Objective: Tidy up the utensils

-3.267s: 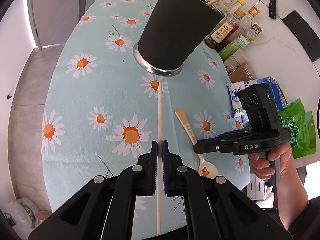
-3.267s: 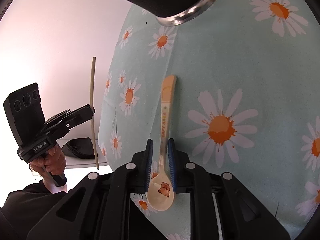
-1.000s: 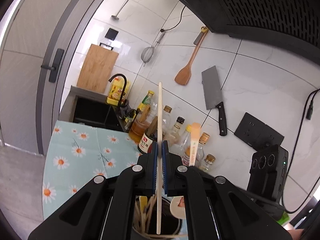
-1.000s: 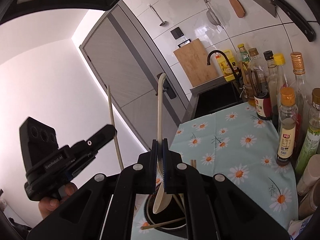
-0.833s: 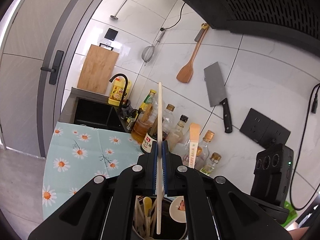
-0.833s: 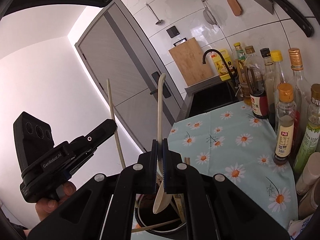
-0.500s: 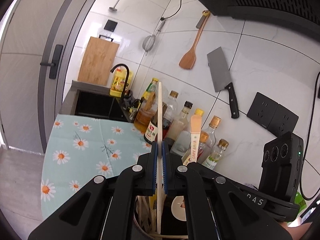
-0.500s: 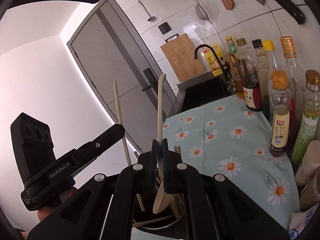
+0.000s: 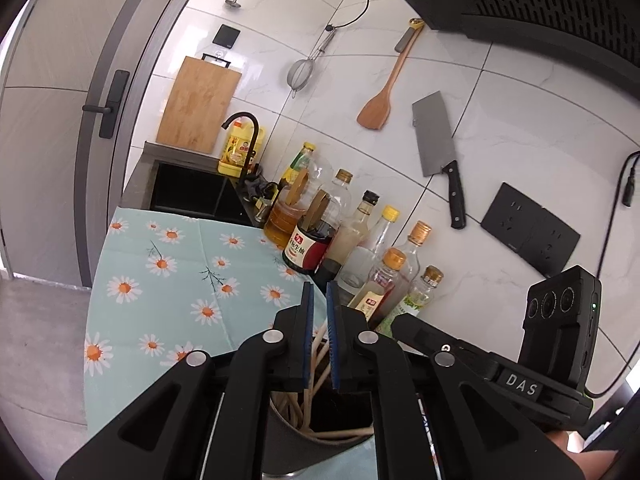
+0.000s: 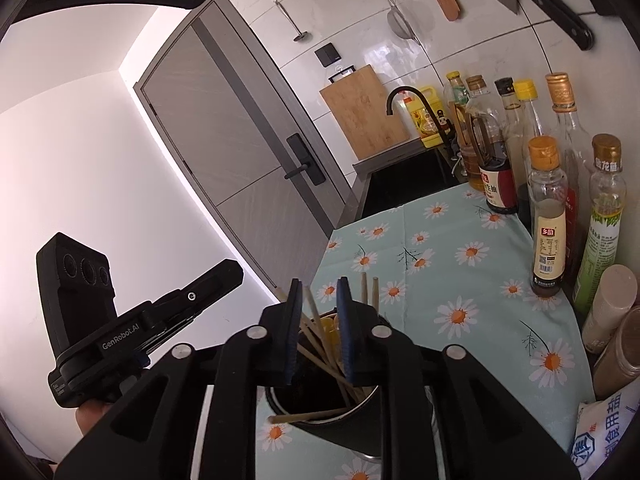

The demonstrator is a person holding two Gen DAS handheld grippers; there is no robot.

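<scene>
We have let go over the holder [image 10: 320, 408] at the worktop's near edge; both sets of jaws are opening, empty; chopstick and spoon now stand inside with the other utensils [image 10: 320, 332]; that pair is sorted.

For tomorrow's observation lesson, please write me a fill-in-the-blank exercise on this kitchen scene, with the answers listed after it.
1. The chopsticks stand in a black ____.
2. The cloth on the table is printed with ____.
3. The cleaver hangs on the ____.
4. Neither the left tool nor the right tool grips anything; their jaws are ____.

Answers: holder; daisies; wall; opening
</scene>
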